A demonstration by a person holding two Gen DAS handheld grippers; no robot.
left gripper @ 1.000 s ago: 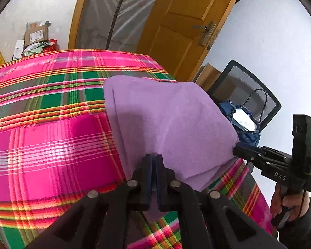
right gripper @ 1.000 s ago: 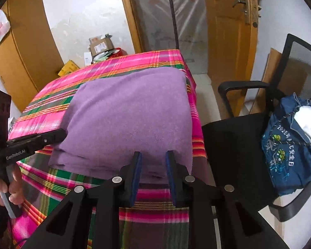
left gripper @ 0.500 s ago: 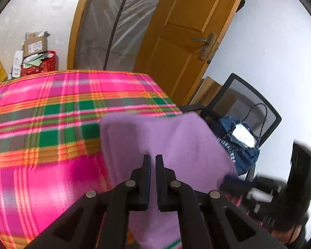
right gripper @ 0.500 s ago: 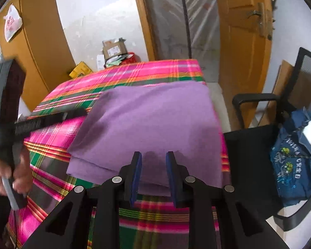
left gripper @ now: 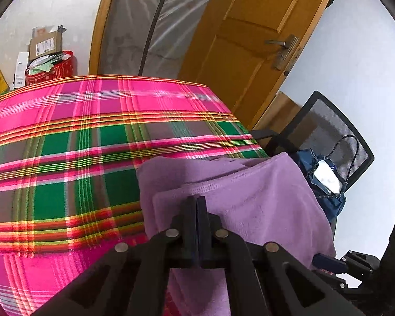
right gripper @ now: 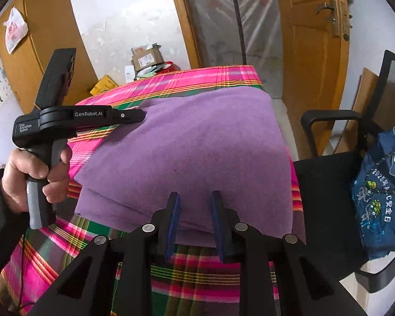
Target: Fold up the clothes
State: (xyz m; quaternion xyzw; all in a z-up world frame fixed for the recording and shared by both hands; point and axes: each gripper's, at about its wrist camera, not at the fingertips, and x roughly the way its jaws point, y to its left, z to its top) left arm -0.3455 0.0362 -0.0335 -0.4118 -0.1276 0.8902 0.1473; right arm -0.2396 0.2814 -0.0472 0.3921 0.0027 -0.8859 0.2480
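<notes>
Left hand-held gripper (left gripper: 196, 205): jaws clenched together, tips resting over a folded edge of the purple cloth (left gripper: 252, 205); whether any fabric is pinched between the pads cannot be told from its own camera. In the right wrist view the same tool appears at upper left, gripped by a hand (right gripper: 36, 173) in a dark sleeve, its closed tip at the far left edge of the cloth. Right hand-held gripper (right gripper: 194, 205): jaws parted with a clear gap, nothing between the pads, tips poised above the near edge of the cloth. The cloth lies folded in several layers on the table (right gripper: 192, 271), which is covered in a pink, green and orange plaid cover, and sits toward the table's right side, its right edge reaching the table's edge. Just beside that side stands a black mesh office chair (right gripper: 329, 173) carrying a blue denim bag (right gripper: 379, 200). Behind the table: a wooden door (right gripper: 313, 26), plastic sheeting across the doorway, a cardboard box (right gripper: 147, 58).
</notes>
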